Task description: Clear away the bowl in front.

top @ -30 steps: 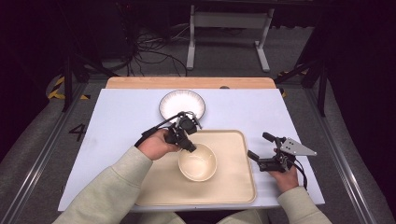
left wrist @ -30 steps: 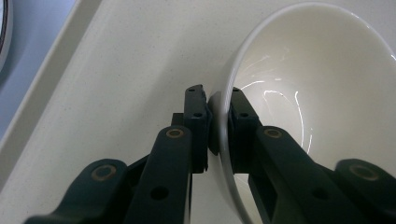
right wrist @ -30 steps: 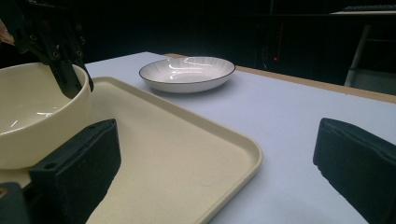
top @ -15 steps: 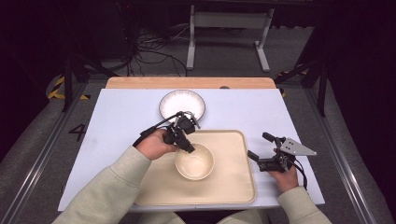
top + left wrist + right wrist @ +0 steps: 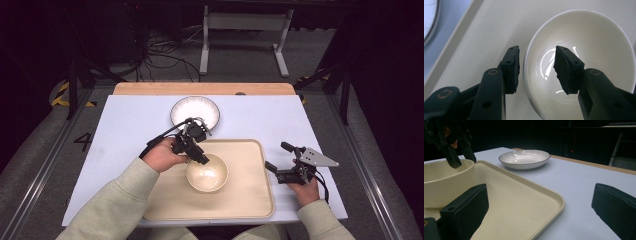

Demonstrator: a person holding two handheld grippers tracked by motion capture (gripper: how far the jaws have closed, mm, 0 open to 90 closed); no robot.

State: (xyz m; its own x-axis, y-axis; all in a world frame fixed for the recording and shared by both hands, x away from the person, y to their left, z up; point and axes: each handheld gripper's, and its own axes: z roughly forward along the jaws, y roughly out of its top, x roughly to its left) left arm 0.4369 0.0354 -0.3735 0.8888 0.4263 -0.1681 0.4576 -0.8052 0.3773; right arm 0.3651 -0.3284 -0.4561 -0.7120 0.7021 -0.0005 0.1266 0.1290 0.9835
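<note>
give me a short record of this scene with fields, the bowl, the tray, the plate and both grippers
bowl: cream, upright on the tray
tray: beige, on the table's near side
plate: white with dark rim, beyond the tray
left gripper: jaws have just been opening, astride the bowl's rim, pads off it
right gripper: open, holding nothing, right of the tray

- The left gripper (image 5: 536,67) has just been opening its jaws; they now stand astride the bowl's (image 5: 584,62) rim, one pad outside, one inside, neither pressing on it.
</note>
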